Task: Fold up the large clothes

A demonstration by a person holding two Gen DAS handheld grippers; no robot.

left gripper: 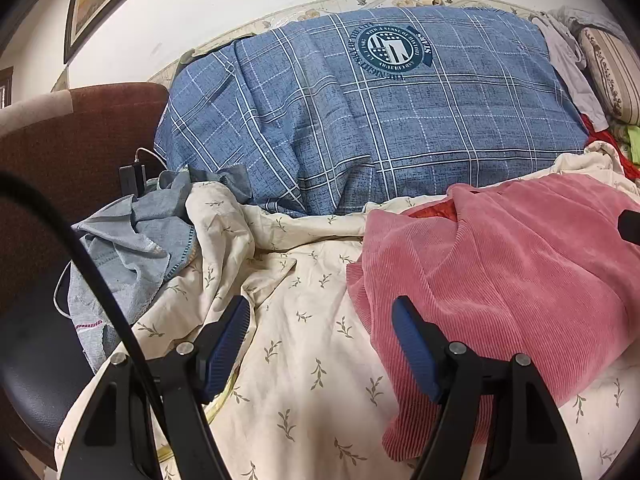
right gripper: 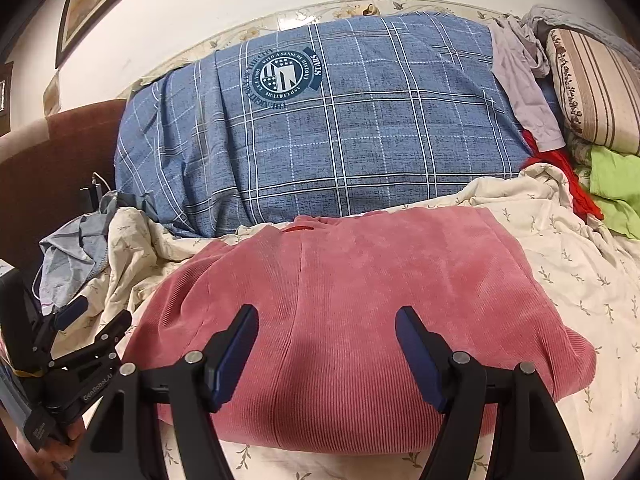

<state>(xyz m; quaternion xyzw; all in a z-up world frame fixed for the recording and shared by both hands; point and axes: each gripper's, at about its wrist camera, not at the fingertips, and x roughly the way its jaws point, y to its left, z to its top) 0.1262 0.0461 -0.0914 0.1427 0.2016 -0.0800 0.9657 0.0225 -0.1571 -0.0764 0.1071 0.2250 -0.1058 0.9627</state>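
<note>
A pink ribbed garment (right gripper: 352, 312) lies folded into a broad pad on the cream leaf-print sheet (right gripper: 576, 272); in the left wrist view the pink garment (left gripper: 512, 280) fills the right side. My right gripper (right gripper: 326, 344) hangs open just above the garment's near half, nothing between its blue pads. My left gripper (left gripper: 320, 336) is open over bare sheet (left gripper: 304, 320), its right finger at the garment's left edge. In the right wrist view the left gripper (right gripper: 96, 320) shows at the far left, held by a hand.
A blue plaid quilt (left gripper: 360, 120) is heaped behind the garment. Crumpled grey-blue cloth (left gripper: 132, 236) lies left, by a brown chair back (left gripper: 80, 140) and a charger cable. A striped pillow (right gripper: 596, 92), lilac, red and green clothes (right gripper: 612, 176) crowd the right.
</note>
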